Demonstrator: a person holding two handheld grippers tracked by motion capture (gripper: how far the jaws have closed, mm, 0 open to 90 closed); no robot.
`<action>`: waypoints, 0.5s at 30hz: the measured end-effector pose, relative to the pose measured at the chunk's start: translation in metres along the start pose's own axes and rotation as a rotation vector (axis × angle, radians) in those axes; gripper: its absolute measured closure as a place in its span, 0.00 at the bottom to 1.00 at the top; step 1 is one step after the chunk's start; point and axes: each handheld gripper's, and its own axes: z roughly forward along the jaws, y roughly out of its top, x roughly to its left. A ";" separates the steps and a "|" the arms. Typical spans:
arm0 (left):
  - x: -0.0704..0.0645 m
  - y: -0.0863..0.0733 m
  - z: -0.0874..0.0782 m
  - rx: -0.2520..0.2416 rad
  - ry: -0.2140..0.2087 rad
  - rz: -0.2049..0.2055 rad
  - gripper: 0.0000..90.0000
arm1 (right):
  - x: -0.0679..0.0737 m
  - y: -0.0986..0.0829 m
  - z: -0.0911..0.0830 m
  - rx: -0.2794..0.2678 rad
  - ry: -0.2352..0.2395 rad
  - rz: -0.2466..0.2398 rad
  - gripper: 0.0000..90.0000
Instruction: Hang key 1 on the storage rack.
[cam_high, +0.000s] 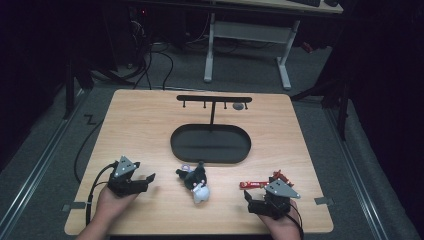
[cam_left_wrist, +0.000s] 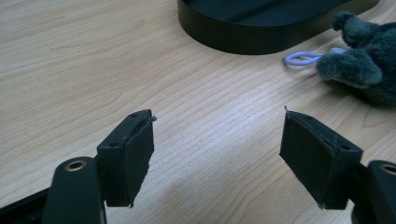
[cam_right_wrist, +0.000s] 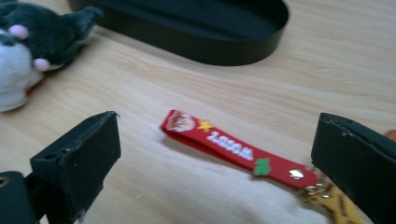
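1. The right gripper (cam_high: 261, 200) rests at the table's 5 o'clock corner, jaws spread wide and holding nothing. The flat red fabric key strap with white lettering (cam_right_wrist: 233, 149) lies on the wood between those jaws in the right gripper view. It lies thin and flush to the light wooden table (cam_high: 140, 130), so I judge that a closing pinch could slide over it or just push it along rather than lift it.

2. The strap's far end carries a small gold metal clasp and a yellow tag (cam_right_wrist: 334, 200), which sit close to the right-hand jaw. A grip taken there could catch the hardware and leave the strap dangling or twisting.

3. The left gripper (cam_high: 142, 181) sits at about 7 o'clock, jaws also wide apart and empty. The dark grey and white plush toy (cam_high: 196, 182) lies off at its 2 o'clock, with a thin lilac loop (cam_left_wrist: 301, 58) trailing from it near the black oval tray (cam_high: 210, 156). The loop is small, so a reach for it might grab plush fur instead.

4. The strap shows a cartoon face, a gold star and a green leaf motif. In the high view it lies at the table's 5 o'clock, just beyond the right gripper.

5. The slim black hanger stand with pegs (cam_high: 214, 100) rises behind the tray at 12 o'clock; its pegs look fine, so hooking a ring there would need careful aim.
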 end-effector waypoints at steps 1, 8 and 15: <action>0.000 0.000 0.000 0.001 -0.001 0.004 0.29 | 0.002 0.001 0.001 0.008 0.011 0.004 0.02; -0.003 0.000 0.001 0.012 -0.005 0.024 0.28 | 0.017 0.004 0.008 0.067 0.061 -0.028 0.03; -0.004 0.000 0.002 0.020 -0.004 0.036 0.28 | 0.019 0.004 0.009 0.121 0.087 -0.021 0.10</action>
